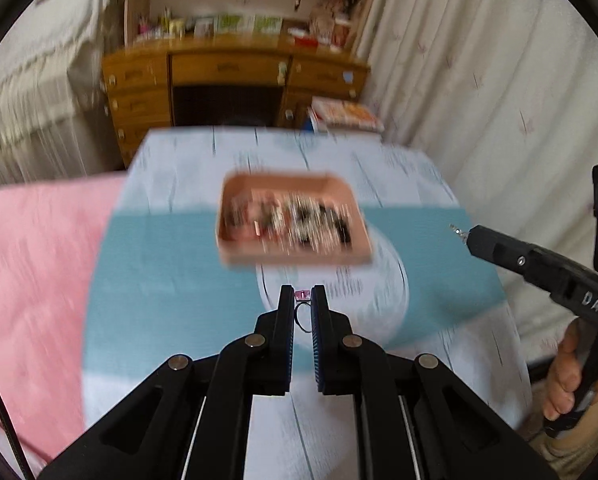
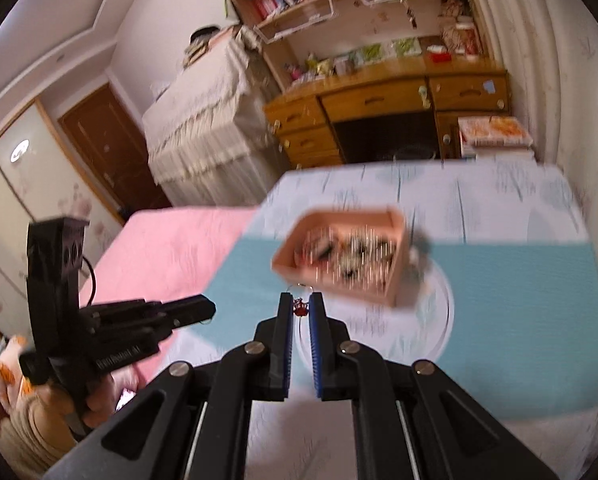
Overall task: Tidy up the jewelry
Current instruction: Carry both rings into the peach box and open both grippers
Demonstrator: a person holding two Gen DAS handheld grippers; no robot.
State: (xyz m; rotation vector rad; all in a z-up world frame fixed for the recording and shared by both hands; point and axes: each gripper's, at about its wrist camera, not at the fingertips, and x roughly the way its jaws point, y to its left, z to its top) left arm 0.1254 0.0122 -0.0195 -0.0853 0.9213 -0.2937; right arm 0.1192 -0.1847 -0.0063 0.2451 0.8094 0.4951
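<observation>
A pink tray (image 1: 295, 255) (image 2: 397, 248) heaped with jewelry sits on the table, blurred by motion. My left gripper (image 1: 302, 293) hangs above the table in front of the tray, shut on a ring (image 1: 301, 295) with a pink stone and a thin dark band. My right gripper (image 2: 299, 307) is shut on a small red ornament (image 2: 300, 309) with a thin wire loop. In the left wrist view the right gripper (image 1: 465, 236) reaches in from the right with a small silvery piece at its tip. In the right wrist view the left gripper (image 2: 209, 312) shows at the left.
A round clear plate (image 1: 387, 292) (image 2: 439, 312) lies under the tray's near side, on a teal mat (image 1: 159, 280) (image 2: 519, 320) over a pale blue tablecloth (image 1: 283, 152). A pink bedspread (image 1: 31, 280) lies left. A wooden desk (image 1: 227, 80), stacked books (image 1: 343, 114) and curtains (image 1: 479, 60) stand behind.
</observation>
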